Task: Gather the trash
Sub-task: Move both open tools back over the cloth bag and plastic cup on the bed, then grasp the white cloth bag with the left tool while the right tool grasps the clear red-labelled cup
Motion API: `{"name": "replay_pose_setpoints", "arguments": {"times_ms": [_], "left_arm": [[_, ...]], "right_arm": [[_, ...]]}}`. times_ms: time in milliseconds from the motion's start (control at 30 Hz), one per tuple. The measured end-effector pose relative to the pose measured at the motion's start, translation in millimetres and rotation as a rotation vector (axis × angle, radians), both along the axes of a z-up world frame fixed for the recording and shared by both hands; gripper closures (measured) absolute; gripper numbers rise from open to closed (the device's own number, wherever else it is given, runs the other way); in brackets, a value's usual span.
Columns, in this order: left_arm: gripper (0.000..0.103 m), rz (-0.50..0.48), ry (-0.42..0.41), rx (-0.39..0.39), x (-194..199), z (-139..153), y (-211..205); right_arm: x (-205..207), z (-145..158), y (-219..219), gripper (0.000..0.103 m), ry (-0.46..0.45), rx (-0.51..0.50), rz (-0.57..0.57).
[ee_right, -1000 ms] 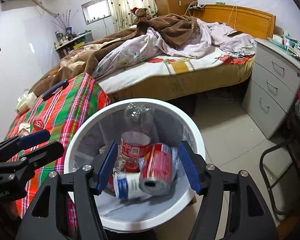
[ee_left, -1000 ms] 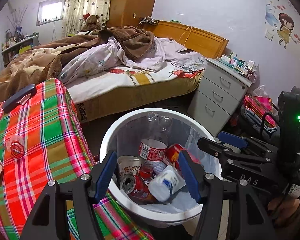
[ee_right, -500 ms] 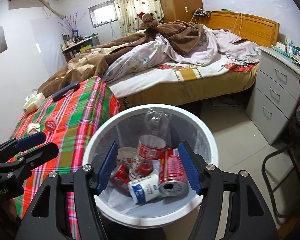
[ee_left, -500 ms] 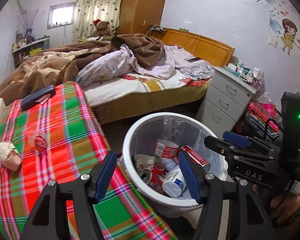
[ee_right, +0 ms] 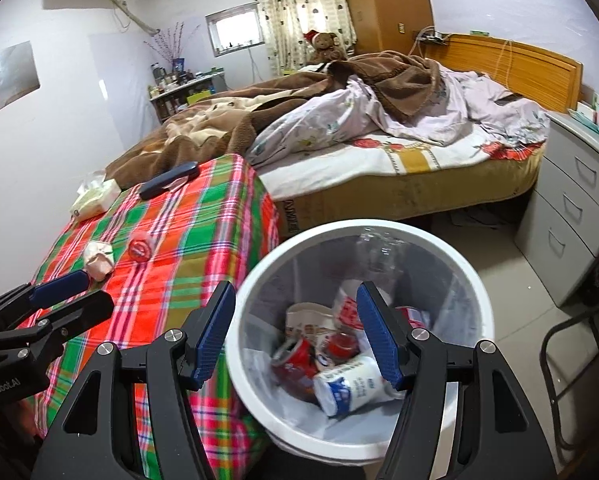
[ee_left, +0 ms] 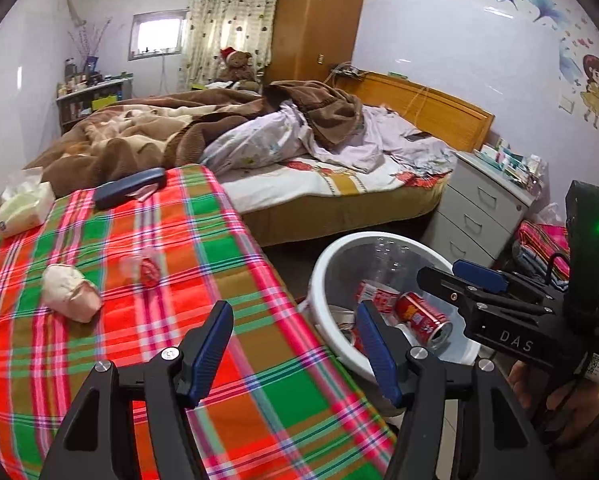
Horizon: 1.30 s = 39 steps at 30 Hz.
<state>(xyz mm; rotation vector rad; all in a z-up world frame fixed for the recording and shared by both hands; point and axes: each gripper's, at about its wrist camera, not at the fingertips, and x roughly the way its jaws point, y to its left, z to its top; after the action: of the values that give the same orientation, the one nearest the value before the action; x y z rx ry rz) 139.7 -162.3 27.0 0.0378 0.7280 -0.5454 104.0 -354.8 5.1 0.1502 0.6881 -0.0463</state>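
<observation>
My left gripper (ee_left: 295, 340) is open and empty, hovering over the plaid-covered table (ee_left: 203, 264). Ahead of it on the cloth lie a crumpled pale wad (ee_left: 69, 292) and a small clear cup with a red lid (ee_left: 147, 270). My right gripper (ee_right: 297, 328) is open and empty above the left rim of the white trash bin (ee_right: 459, 264). Inside the bin are red cans (ee_right: 295, 360), a white bottle (ee_right: 347, 388), a paper cup (ee_right: 307, 316) and a clear plastic bottle (ee_right: 379, 252). Each gripper shows in the other's view: the right gripper (ee_left: 439, 272), the left gripper (ee_right: 87, 292).
A tissue pack (ee_left: 21, 208) and a dark blue handle-like object (ee_left: 129, 188) lie at the table's far end. An unmade bed (ee_left: 299, 152) stands behind, a grey drawer unit (ee_left: 479, 208) to the right. A dark metal chair frame (ee_right: 559, 360) stands right of the bin.
My left gripper has swung left, from over the bin to over the plaid table. The right gripper drifted a little left over the bin. Both stayed open.
</observation>
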Motion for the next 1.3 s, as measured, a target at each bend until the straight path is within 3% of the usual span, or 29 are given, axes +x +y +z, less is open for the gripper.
{"name": "replay_pose_setpoints", "arguments": {"times_ms": [467,833,1300], "left_arm": [[0.039,0.153,-0.012,0.017,19.7,0.1,75.6],[0.039,0.311,0.052,-0.004,55.2,-18.8,142.9],[0.035,0.383,0.136,-0.033,109.7,-46.1,175.1]], "right_arm": [[26.8,-2.1,48.2,0.038,-0.004,0.0,0.104],[60.3,-13.3,87.1,0.038,0.029,-0.007,0.206],[109.4,-28.2,133.1,0.038,0.068,-0.024,0.364]]}}
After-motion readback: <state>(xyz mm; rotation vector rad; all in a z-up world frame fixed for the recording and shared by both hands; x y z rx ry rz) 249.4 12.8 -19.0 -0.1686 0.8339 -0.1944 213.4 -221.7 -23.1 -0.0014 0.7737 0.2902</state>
